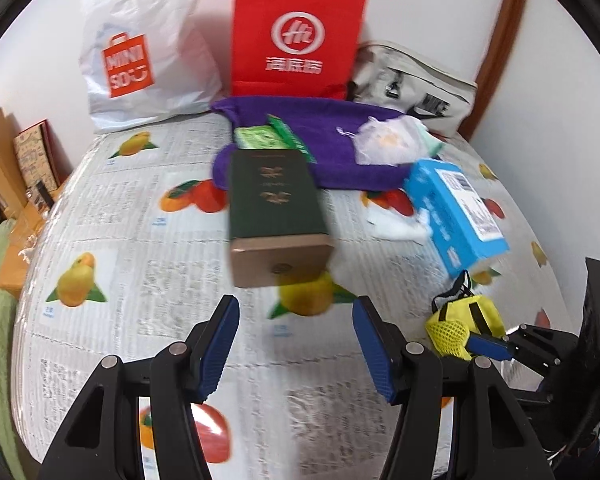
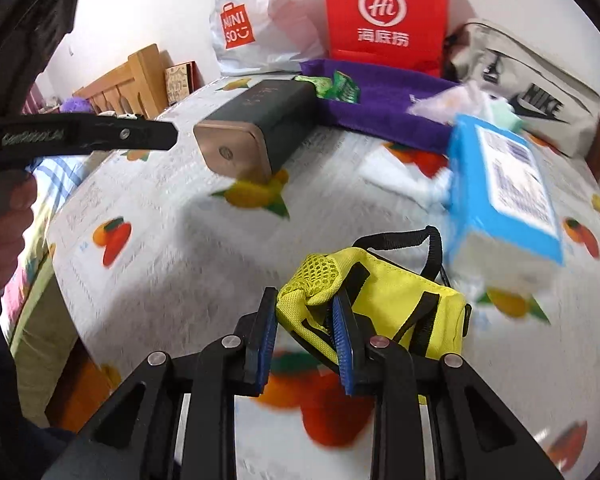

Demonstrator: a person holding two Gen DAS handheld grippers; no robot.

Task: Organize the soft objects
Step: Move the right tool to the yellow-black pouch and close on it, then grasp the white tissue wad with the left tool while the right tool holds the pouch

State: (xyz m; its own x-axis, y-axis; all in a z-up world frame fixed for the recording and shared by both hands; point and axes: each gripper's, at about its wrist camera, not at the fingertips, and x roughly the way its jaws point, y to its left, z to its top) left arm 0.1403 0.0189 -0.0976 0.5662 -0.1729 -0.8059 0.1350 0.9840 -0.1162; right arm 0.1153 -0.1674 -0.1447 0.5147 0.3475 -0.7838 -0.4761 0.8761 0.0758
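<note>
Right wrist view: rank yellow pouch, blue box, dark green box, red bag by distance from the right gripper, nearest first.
1. yellow pouch: pinched in the right gripper.
2. blue box: just beyond, to the right.
3. dark green box: mid-table, left of centre.
4. red bag: upright at the back wall.

Three bags are counted: one white plastic bag (image 1: 140,52), one red paper bag (image 1: 296,36), one grey canvas bag (image 1: 416,84). Two boxes are counted: one dark green box (image 1: 276,204), one blue box (image 1: 456,212). One yellow pouch (image 2: 384,304) and one purple cloth (image 1: 340,148) are counted.
</note>
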